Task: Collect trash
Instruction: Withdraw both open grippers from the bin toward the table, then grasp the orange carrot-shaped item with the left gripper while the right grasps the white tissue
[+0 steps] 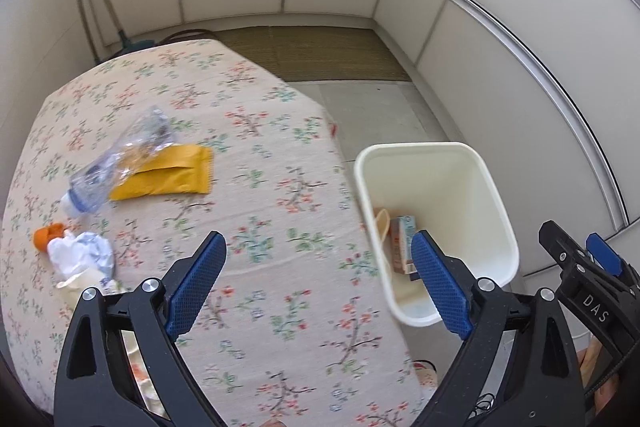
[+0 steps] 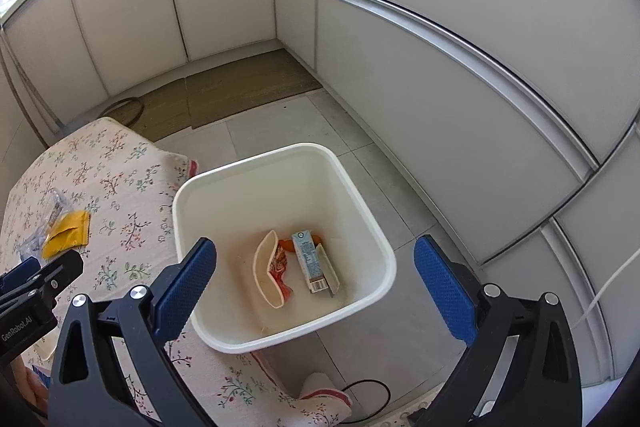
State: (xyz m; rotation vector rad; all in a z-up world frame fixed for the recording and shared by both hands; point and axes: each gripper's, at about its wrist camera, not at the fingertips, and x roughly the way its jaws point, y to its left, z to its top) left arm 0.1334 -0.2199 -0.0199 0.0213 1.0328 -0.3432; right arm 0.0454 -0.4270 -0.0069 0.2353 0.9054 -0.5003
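Nearest, we list the left gripper (image 1: 318,283), fingers spread wide and holding nothing, above the flowered tablecloth (image 1: 256,211). The right gripper (image 2: 316,283), likewise spread and empty, hangs over the white bin (image 2: 280,155); its side reads "DAS" in the left view, and the left one's reads "GenRobot.AI" in the right view.

Next, we note crumpled white paper (image 1: 82,255) and an orange scrap (image 1: 48,235) on the cloth just left of the left gripper.

Inside the bin beside the table we record a drink carton (image 2: 310,259) with a barcode, its other print too small to read, and a bent paper cup (image 2: 272,275).

Farther along the cloth, we enter a crushed clear bottle (image 1: 116,163) lying partly over a yellow packet (image 1: 168,173).
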